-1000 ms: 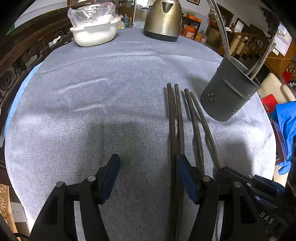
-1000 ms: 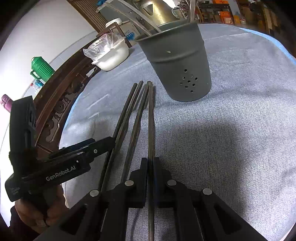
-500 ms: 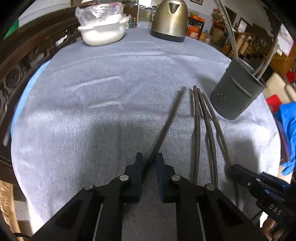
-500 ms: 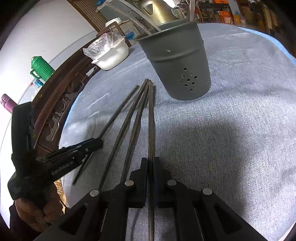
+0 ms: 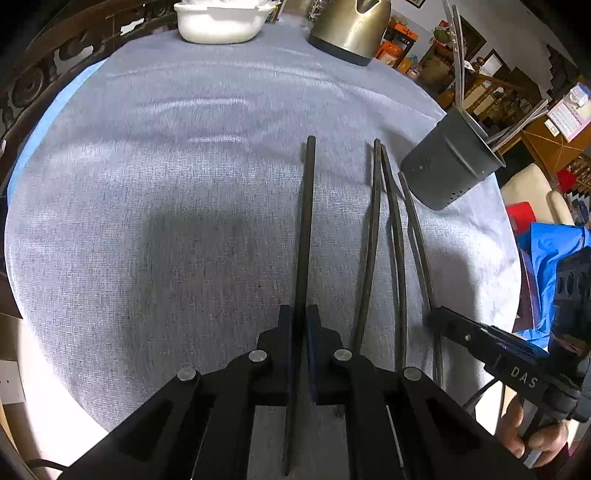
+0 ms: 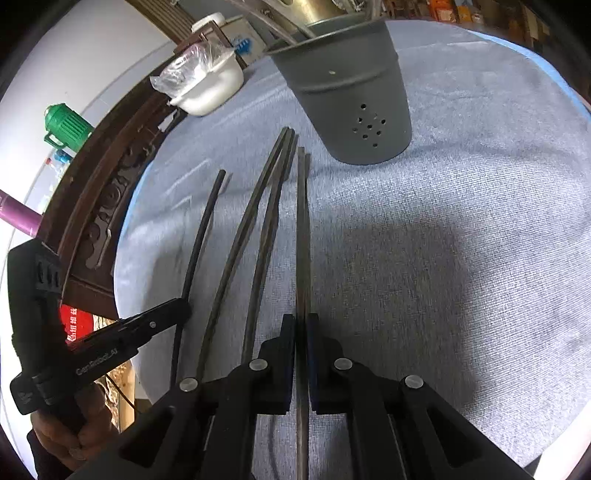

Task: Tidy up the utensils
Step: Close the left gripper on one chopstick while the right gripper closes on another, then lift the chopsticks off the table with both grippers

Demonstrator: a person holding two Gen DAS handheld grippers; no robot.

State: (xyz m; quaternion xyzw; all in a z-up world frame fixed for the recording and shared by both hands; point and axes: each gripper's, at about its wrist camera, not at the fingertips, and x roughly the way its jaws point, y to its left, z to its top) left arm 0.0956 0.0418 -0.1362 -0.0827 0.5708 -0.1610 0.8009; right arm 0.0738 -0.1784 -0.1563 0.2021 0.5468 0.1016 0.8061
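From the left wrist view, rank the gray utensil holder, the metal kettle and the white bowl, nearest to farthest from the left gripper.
1. Gray utensil holder, ahead right of the left gripper.
2. Metal kettle, far side, right of center.
3. White bowl, far edge, left of center; close to the kettle's range.

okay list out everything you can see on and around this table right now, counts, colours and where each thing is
chopsticks: four, dark; one held in the left hand-held gripper, one in the right hand-held gripper, two lying on the cloth between them
utensil holder: one, dark grey, perforated, far right of the cloth, metal utensils standing in it
kettle: one, brassy metal, far edge
bowl: one, white, plastic-covered, far left
tablecloth: one, grey-blue
flask: one, green, beyond the table
left hand-held gripper: black, shut
right hand-held gripper: black, shut
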